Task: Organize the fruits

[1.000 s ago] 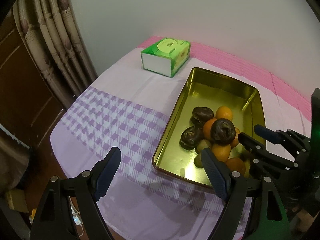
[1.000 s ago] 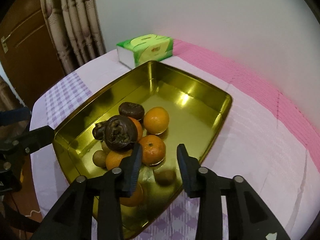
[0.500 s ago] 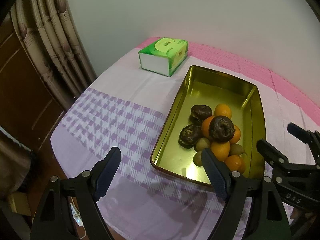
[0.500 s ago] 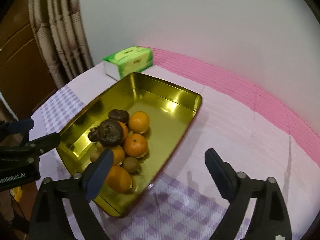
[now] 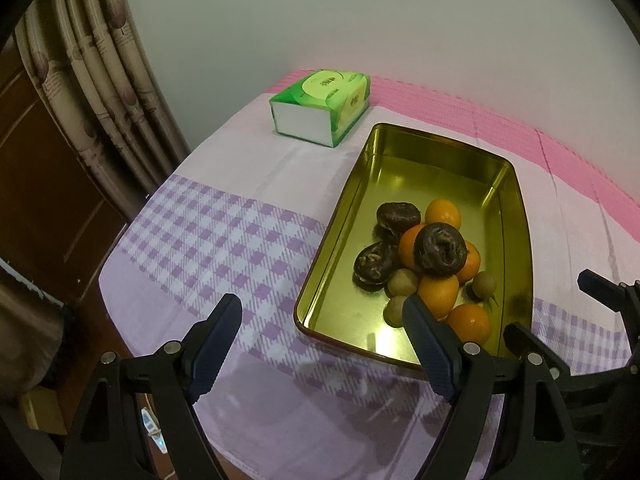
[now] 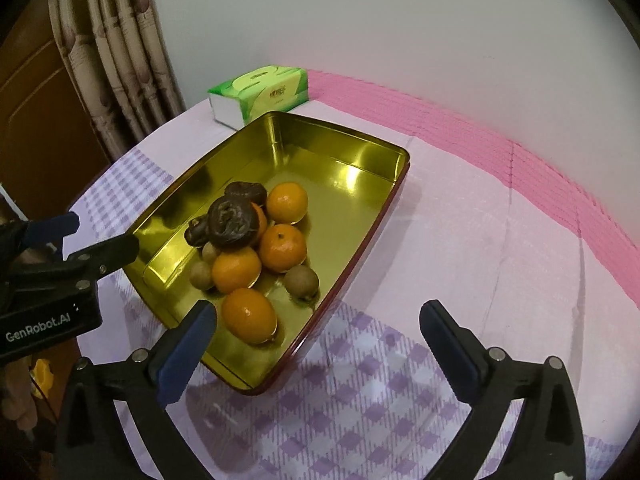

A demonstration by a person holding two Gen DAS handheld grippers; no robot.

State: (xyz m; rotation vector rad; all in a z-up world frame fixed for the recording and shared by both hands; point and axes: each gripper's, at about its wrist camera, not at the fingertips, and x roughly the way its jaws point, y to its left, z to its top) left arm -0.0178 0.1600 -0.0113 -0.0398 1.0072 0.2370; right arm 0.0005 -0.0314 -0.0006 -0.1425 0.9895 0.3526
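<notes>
Resting in the near half of the gold tin tray (image 6: 360,148), the fruits make one loose pile: oranges (image 6: 282,247), small brown round fruits (image 6: 301,282) and dark wrinkled fruits (image 6: 232,222), one of which sits on top of the heap. The oranges look firm and fairly light, with smooth skin that could slip, so a hold across the widest part seems safest. The dark wrinkled ones look soft and likely to bruise, and call for a gentle squeeze. The small brown ones look hard, light and apt to roll on the shiny metal.

The right gripper (image 6: 316,332) has just been opening; its jaws stand wide over the tray's near corner with nothing between them. The left gripper (image 5: 320,340) is also spread and empty, beside the tray's near end.

Writing: "GenRobot.AI" shows on the left gripper's body. The green tissue pack (image 5: 322,106) carries print too small to read.
</notes>
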